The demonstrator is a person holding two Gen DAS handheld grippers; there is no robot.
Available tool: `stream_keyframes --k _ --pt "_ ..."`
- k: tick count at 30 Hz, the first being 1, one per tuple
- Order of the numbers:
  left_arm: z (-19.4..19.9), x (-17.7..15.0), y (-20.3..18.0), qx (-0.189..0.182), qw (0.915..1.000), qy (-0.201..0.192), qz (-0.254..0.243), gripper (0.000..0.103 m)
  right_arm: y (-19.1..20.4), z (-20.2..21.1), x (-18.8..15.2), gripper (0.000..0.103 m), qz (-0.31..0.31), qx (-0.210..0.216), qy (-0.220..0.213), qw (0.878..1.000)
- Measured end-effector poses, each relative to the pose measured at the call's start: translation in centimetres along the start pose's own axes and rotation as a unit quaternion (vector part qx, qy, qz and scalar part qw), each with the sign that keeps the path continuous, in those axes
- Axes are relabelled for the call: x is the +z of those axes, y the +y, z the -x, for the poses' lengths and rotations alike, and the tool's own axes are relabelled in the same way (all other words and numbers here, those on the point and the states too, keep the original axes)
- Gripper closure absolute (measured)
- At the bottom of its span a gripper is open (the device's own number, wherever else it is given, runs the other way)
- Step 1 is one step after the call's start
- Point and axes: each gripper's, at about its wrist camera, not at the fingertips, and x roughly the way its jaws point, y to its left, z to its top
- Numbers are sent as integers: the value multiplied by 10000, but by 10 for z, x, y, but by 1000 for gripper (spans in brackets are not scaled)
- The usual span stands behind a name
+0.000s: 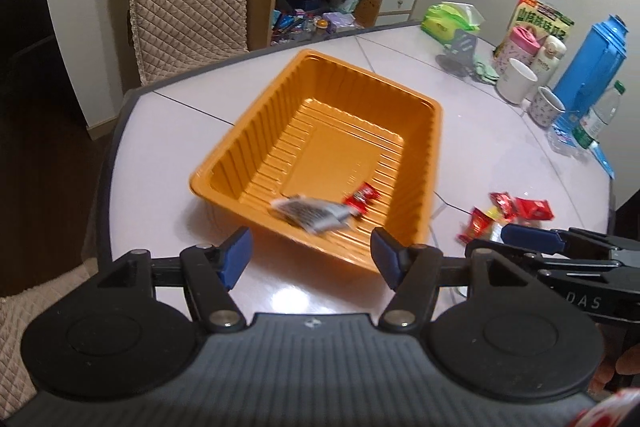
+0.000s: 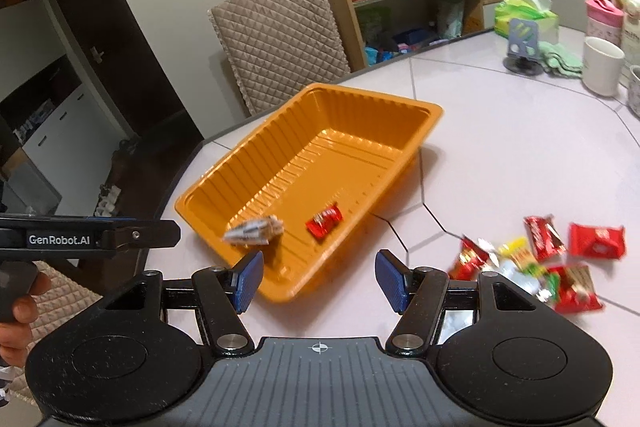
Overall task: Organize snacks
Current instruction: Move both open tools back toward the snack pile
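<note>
In the orange tray (image 1: 256, 131), grey packet (image 1: 310, 213), possibly airborne, both tongs (image 1: 312, 259) (image 2: 319, 281) wide, empty, snack pile (image 2: 536, 259) fuller from right wrist.

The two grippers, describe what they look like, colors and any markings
Both the left gripper and right gripper are black, with blue ribbed pads and grey ribbed bases flanked by round black discs. The left's side reads GenRobot.AI in white.

bright indoor light, fisheye-warped, motion-blurred
</note>
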Motion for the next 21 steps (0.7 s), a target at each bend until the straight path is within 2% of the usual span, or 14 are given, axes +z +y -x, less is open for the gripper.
stream_keyframes --k 8,21 --pt "12 -26 -34 -191 9998 55 -65 41 -20 33 -23 41 -129 -120 78 9998" --pt "5 -64 -95 -364 9986 308 -220 41 -67 71 -56 41 -334 -386 330 9982"
